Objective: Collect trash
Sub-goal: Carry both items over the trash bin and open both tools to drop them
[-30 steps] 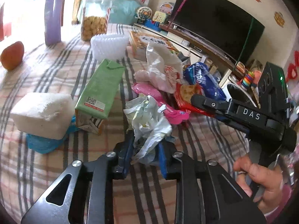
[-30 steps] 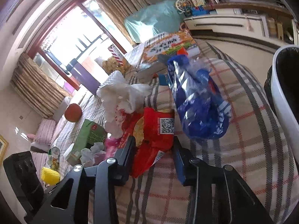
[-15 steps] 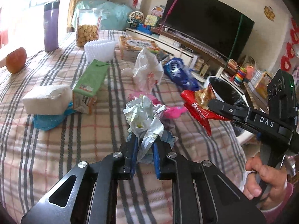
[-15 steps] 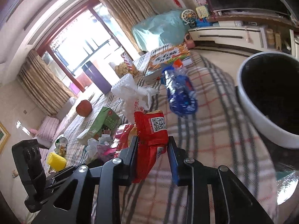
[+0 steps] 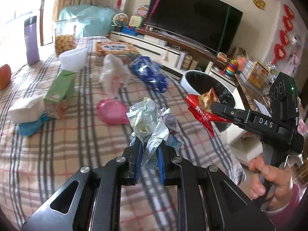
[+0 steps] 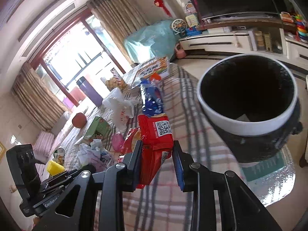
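My left gripper [image 5: 149, 154] is shut on a crumpled white plastic and paper wad [image 5: 149, 123], held above the plaid tablecloth [image 5: 57, 154]. My right gripper [image 6: 157, 157] is shut on a red snack wrapper [image 6: 156, 138] with a QR code; in the left wrist view the wrapper [image 5: 202, 109] hangs near the rim of the white-rimmed trash bin [image 5: 189, 82]. In the right wrist view the bin [image 6: 248, 127], lined black, stands just right of the table edge, ahead of the wrapper.
On the table lie a blue snack bag [image 5: 150, 73], a white plastic bag [image 5: 113, 73], a pink wrapper [image 5: 111, 111], a green carton [image 5: 59, 88], a white block [image 5: 27, 107], a white bowl [image 5: 73, 59], a cookie jar [image 5: 64, 38] and a purple flask [image 5: 31, 40]. A TV cabinet [image 5: 173, 48] stands beyond.
Both grippers have lifted their loads off the table and moved right toward the bin. The red wrapper now hangs beside the bin's rim; the crumpled wad is higher above the cloth.
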`<action>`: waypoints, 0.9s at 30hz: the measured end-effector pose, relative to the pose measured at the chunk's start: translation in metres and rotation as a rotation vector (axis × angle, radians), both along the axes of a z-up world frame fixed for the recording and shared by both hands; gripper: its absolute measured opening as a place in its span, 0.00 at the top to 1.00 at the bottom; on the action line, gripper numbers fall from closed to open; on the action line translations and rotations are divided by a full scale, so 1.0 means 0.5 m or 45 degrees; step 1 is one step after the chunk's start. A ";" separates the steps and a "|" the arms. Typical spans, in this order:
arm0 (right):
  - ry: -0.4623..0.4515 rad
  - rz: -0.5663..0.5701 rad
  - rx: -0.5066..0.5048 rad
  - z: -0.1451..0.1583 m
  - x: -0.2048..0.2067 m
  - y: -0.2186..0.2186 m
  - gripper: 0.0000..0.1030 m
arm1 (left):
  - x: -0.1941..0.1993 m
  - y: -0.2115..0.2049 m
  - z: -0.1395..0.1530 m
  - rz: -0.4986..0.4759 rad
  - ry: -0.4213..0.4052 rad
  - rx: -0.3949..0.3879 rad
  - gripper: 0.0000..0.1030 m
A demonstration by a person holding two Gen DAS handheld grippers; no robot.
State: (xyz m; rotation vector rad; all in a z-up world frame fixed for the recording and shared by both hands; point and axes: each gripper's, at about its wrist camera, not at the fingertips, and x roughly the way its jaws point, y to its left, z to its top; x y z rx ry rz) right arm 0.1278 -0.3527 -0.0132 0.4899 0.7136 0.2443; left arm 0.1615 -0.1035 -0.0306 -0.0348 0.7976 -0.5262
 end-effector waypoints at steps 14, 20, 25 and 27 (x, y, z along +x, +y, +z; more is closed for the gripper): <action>-0.031 -0.133 -0.015 0.013 -0.049 -0.105 0.71 | 0.004 -0.116 0.010 -0.124 -0.014 0.030 0.87; -0.042 -0.181 -0.026 0.018 -0.056 -0.144 0.71 | 0.014 -0.154 0.018 -0.163 -0.012 0.032 0.87; -0.051 -0.205 -0.035 0.023 -0.054 -0.167 0.71 | 0.023 -0.182 0.027 -0.184 -0.021 0.047 0.87; -0.055 -0.215 -0.038 0.024 -0.052 -0.177 0.71 | 0.029 -0.195 0.031 -0.191 -0.026 0.052 0.87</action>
